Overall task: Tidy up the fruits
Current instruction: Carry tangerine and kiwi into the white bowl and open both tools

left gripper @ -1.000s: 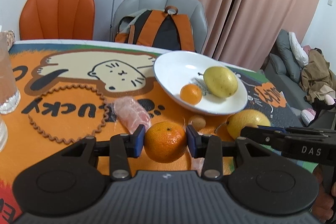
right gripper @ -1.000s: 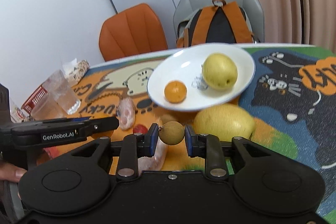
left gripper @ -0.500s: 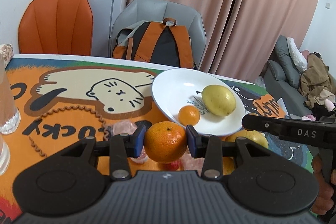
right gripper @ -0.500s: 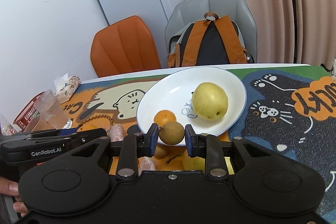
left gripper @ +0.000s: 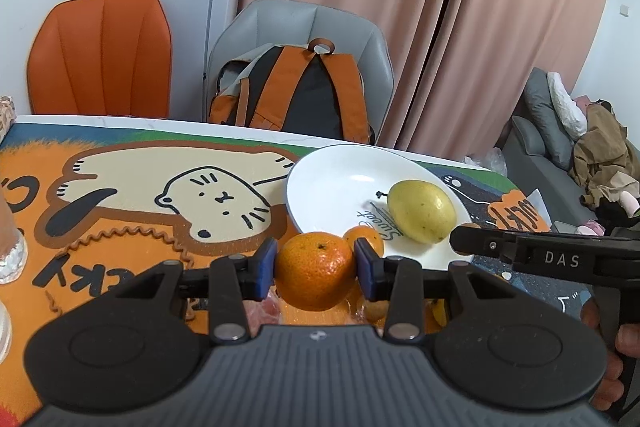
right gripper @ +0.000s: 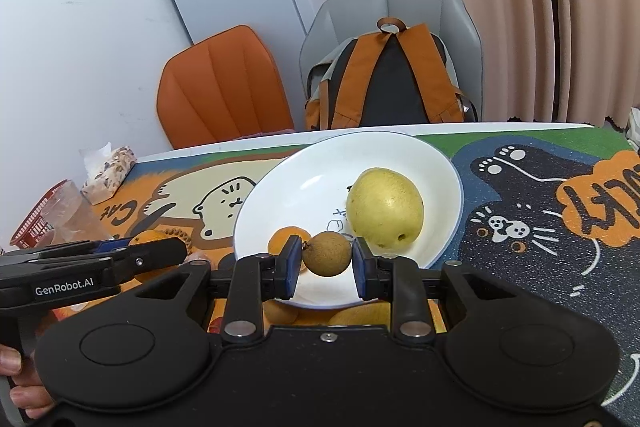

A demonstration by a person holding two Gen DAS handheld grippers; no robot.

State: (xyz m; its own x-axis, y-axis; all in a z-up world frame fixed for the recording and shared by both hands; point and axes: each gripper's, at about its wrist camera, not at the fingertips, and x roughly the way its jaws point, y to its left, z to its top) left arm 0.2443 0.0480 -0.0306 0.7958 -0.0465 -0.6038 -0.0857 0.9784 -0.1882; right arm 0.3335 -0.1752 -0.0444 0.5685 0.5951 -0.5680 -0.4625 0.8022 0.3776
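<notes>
Left claw [left gripper: 316,267]: closed on a mandarin [left gripper: 314,270], blue pads touching both sides; held at lower centre of the left view, in front of the plate's near rim.
Right claw [right gripper: 326,263]: closed on a small brown longan [right gripper: 327,253]; held at centre of the right view, above the near part of the plate.
Plate [right gripper: 404,151]: white, on the bench mat; centre right of the left view [left gripper: 332,171], centre of the right view.
Pear [right gripper: 385,207]: yellow, lying in the plate, right of the longan; in the left view [left gripper: 421,211] it sits right of centre.
Small orange [left gripper: 370,235]: in the plate just beside the pear, partly hidden behind the left claw's right pad; in the right view [right gripper: 286,237] it peeks out left of the longan.
Under the claws: more fruit on the bench at the plate's near edge, mostly hidden; kind not clear.
Bench [left gripper: 120,131]: covered by an orange cat-print mat [left gripper: 132,223].
Glass [right gripper: 70,213]: clear, middle left of the right view.
Background: orange chair [left gripper: 102,53] upper left; grey chair [left gripper: 340,27] with a backpack [left gripper: 304,91] on it, upper centre; pink curtain [left gripper: 480,27] upper right.
Cross view: the right claw's body shows at lower right of the left view, the left claw's body at lower left of the right view.
</notes>
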